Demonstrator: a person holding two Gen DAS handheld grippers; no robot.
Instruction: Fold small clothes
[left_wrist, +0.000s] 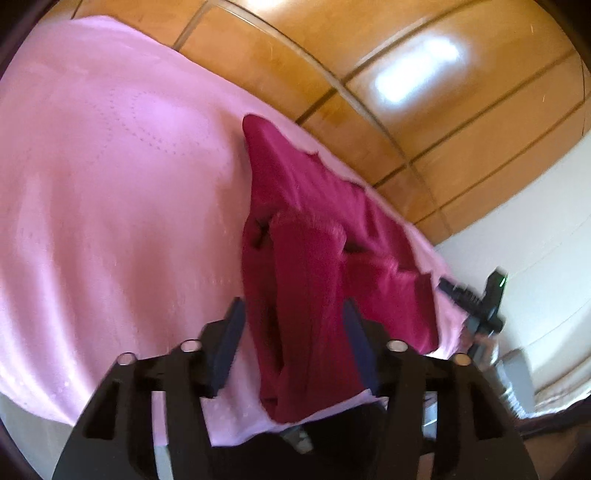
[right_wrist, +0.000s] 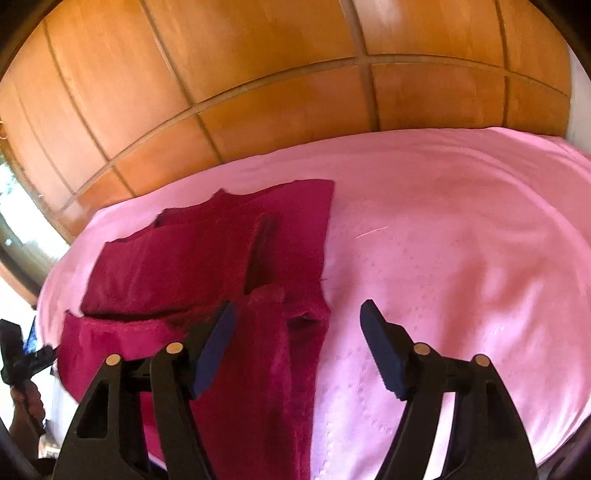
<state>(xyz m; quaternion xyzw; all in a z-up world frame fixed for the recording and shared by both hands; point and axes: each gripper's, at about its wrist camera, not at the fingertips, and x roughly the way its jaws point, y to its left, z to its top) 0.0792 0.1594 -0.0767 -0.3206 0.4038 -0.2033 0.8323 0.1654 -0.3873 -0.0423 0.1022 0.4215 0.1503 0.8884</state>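
A dark crimson garment (right_wrist: 207, 266) lies partly folded on a pink cloth (right_wrist: 443, 240) that covers the table. It also shows in the left wrist view (left_wrist: 314, 229). My left gripper (left_wrist: 293, 314) is open, with a raised fold of the garment running between its fingers. My right gripper (right_wrist: 297, 321) is open and empty above the garment's right edge, with its left finger (right_wrist: 214, 354) over the fabric and its right finger (right_wrist: 384, 354) over the pink cloth. The right gripper also shows in the left wrist view (left_wrist: 469, 299).
The pink cloth (left_wrist: 110, 184) spreads wide to the left in the left wrist view. Orange tiled floor (right_wrist: 258, 74) lies beyond the far table edge. A white wall (left_wrist: 535, 240) stands at the right. The left gripper (right_wrist: 22, 362) and hand show at the lower left of the right wrist view.
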